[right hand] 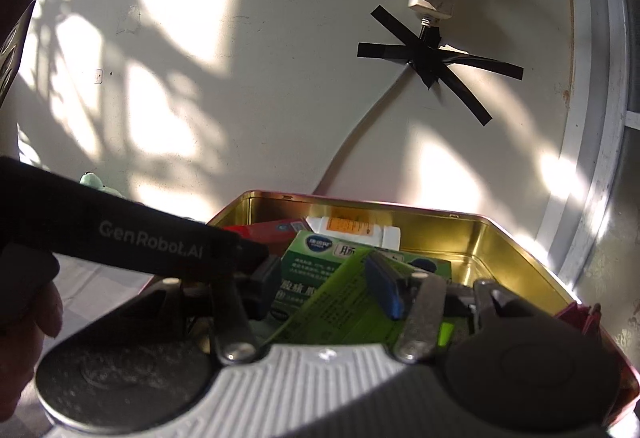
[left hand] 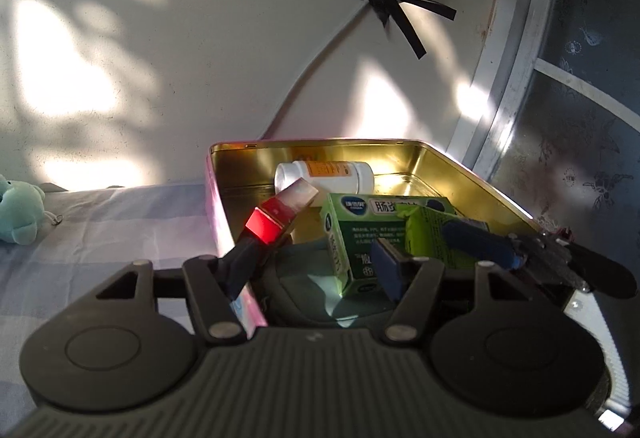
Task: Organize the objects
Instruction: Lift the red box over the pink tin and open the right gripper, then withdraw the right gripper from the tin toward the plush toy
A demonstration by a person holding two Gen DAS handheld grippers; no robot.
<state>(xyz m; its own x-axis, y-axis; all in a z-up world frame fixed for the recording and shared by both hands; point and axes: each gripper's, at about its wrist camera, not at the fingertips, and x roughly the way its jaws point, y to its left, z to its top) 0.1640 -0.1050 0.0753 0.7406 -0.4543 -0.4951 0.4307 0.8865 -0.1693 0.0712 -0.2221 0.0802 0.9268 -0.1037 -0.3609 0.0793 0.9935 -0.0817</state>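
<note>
The gold-lined metal tin [left hand: 400, 153] sits on a bed with a pale checked sheet [left hand: 120, 222], hard against a cream wall. Inside it lie a white plastic bottle [left hand: 324, 175] on its side at the far end, a red carton [left hand: 280, 213] tilted against the left wall, and a green cardboard box [left hand: 356, 238] standing near the middle.

Left tool [left hand: 316, 258]: jaws spread, pads pressing on nothing. The green box stands just ahead, between the fingers but apart from both; the left finger lies along the tin's pink outer wall, by the red carton.

Right tool [right hand: 332, 290]: pinching a lighter green carton [right hand: 340, 302], its blue pad [right hand: 384, 290] flat against the carton's face. The carton is tilted, its long axis running up and away toward the tin's far side, overlapping the standing green box.

Judgement: the coming move turns on the free floor at the tin's right, directly ahead of the right tool, which is the nearer hand. Thin card faces may crush; the tin's smooth walls will let boxes slide.
</note>
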